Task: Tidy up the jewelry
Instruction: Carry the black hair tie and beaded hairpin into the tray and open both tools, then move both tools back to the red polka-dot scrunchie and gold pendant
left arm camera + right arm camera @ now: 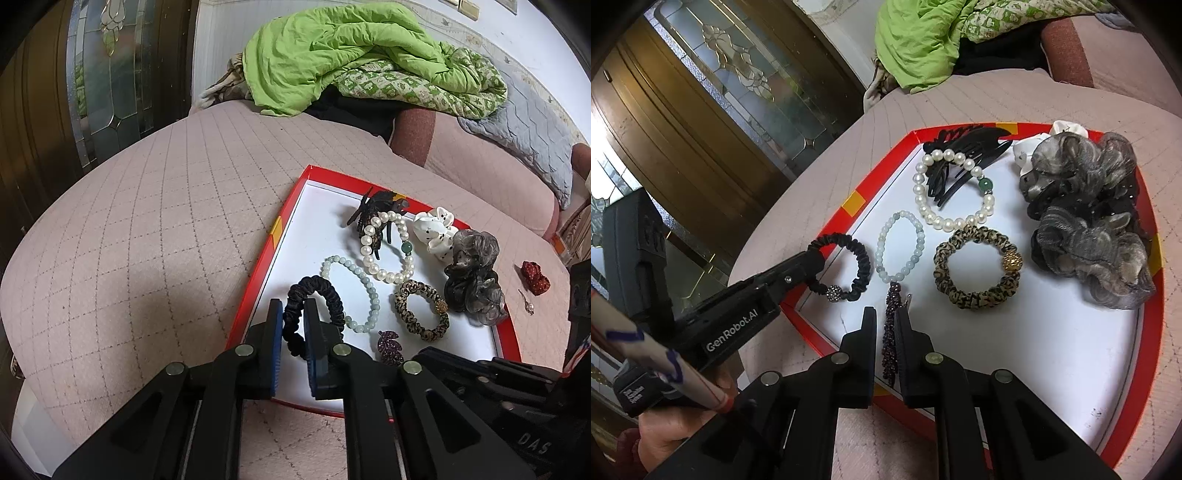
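Left wrist view: left gripper [293,325] nearly closed, pads pinching the black scrunchie [317,306] at the near-left corner of the red-rimmed white tray [258,258]; tray sits on a pink quilted bed cover [147,221]. Around the tray from the scrunchie: pale green bead bracelet [354,291] at 2 o'clock, overlapping it; pearl bracelet [388,247] further out at 1 o'clock, lying over a dark claw clip [373,210]; leopard scrunchie [421,310] at 3 o'clock. White dotted scrunchie [436,230] and grey organza scrunchie [476,277] lie on the right rim. Small red ornament [535,277] and a tiny pendant [528,304] lie off the tray, on the cover at its right. Green quilt [351,55] bunched at 12 o'clock. Right wrist view: right gripper [886,314] almost fully closed on the purple beaded leaf clip [891,332], clip standing edge-on between the pads near the tray's front rim. Left gripper enters from 9 o'clock here, gripping the black scrunchie's band; its rhinestone bead [833,293] faces the camera. A hand [676,432] shows at 8 o'clock.
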The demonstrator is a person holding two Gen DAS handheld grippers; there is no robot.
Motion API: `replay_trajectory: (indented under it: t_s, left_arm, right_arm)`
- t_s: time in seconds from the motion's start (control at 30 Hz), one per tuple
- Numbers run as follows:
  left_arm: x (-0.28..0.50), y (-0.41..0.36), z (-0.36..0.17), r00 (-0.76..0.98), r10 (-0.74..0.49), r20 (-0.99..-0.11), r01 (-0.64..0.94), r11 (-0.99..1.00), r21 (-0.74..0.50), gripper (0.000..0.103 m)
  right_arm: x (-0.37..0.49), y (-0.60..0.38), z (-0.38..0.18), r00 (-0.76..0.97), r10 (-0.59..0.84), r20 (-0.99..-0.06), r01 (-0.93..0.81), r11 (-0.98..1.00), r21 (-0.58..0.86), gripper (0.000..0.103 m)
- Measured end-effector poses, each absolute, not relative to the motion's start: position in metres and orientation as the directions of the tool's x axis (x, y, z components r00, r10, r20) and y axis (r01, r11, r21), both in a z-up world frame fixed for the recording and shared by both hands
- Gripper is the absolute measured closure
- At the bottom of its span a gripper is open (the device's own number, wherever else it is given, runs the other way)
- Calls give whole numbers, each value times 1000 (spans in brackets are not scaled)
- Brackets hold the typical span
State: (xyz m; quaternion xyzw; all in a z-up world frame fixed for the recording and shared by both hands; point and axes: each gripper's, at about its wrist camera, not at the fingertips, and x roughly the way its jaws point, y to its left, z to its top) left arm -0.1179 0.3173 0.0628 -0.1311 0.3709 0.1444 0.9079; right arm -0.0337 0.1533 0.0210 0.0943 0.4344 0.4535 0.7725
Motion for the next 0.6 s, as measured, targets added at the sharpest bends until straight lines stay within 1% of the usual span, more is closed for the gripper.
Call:
replay_trajectory:
  t_s: [0.03,0.13,0.23,0.33,0.4,0.47,0.6]
  left_arm:
    - [-118,317,63,685,169,-709,-361,923,-129,85]
    - [-119,313,66,691,181,-700,-365,923,-120,76]
    - [-118,308,69,695,200,-691,-364,926,-98,76]
    - [-120,300,76,716,223,-662,-359,930,-75,76]
    - [-122,293,80,731,229,-643,-350,935,-64,76]
    - [-122,283,84,749,224,-624,-325,945,-51,76]
    - [-118,260,92,773,190,-605,-270,962,-44,75]
  right_arm:
    - [-33,151,22,212,784,-583,-616,571,544,92]
    - [-30,140,28,220,795,-566,-607,566,559,92]
    - [-28,124,37,240,803,-545,-599,565,568,92]
    - [-24,102,48,273,807,-524,-585,571,576,91]
    - [-21,83,55,307,805,-507,-569,583,581,85]
    - [-14,56,63,359,796,-488,-541,603,586,83]
    - [-1,-5,70,460,751,-474,-477,659,581,83]
